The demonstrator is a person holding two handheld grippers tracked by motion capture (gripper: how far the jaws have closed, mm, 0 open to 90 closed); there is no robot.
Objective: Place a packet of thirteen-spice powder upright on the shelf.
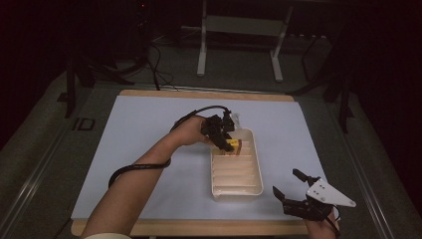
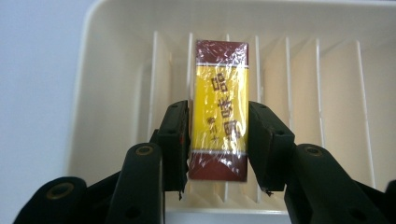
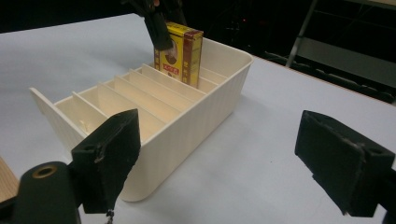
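Note:
A yellow and maroon box [image 2: 219, 112] wrapped in clear film stands upright in a slot near the far end of the cream divided tray [image 1: 256, 172]. My left gripper [image 1: 225, 139] is shut on the box [image 1: 234, 145] from above, one pad on each narrow side. In the right gripper view the box [image 3: 180, 52] rises above the dividers of the tray [image 3: 201, 121]. Near the table's front right corner my right gripper [image 1: 287, 184] is open with nothing between its jaws, to the right of the tray.
The tray [image 2: 116, 56] sits on a pale blue mat [image 1: 144, 134] over a wooden table. Its other slots hold nothing. A white metal stand [image 1: 239, 30] and cables [image 1: 159, 64] lie beyond the table's far edge. Bare mat lies left of the tray.

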